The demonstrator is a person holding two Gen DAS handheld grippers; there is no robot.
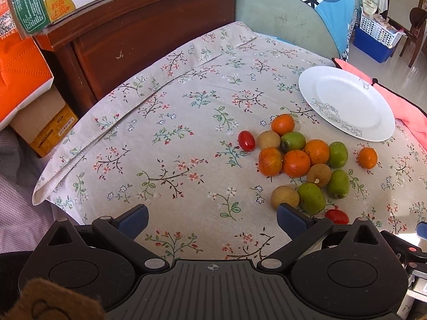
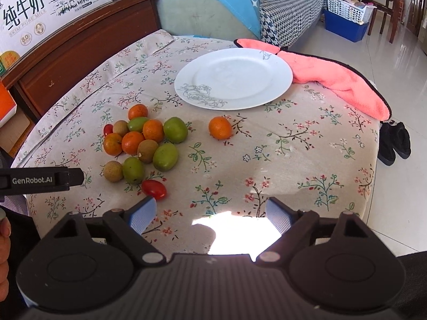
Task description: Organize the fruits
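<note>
Round tabletop (image 2: 307, 160) under a floral cloth. White plate (image 2: 277, 77) sits bare at about 12 o'clock in the right wrist view, its far-right rim touching a pink towel (image 2: 347, 80) at 2 o'clock.

Fruit cluster (image 2: 144, 144) lies at 10 o'clock in the right wrist view, well short of the plate: small oranges, green jujube-like fruits, brown longans, all packed touching. One cherry tomato (image 2: 154, 189) sits at the near edge of the cluster, just beyond the right claw's left finger; a second cherry tomato (image 2: 107, 129) is on the cluster's far-left side. A lone orange (image 2: 220, 127) rests apart from the pile at 12 o'clock, between cluster and plate, touching neither.

Right claw (image 2: 210, 213) hovers above the cloth at 6 o'clock, jaws spread wide, nothing between them. Left claw (image 1: 212, 217) likewise wide apart and empty, over bare cloth; in its view the cluster (image 1: 301, 160) sits at 2 o'clock, the nearest longan (image 1: 285, 197) just beyond its right finger. The left tool's body (image 2: 40, 180) pokes in at 9 o'clock in the right wrist view.

Wooden headboard (image 1: 149, 32) and milk cartons (image 2: 53, 2) stand behind at 11 o'clock.
</note>
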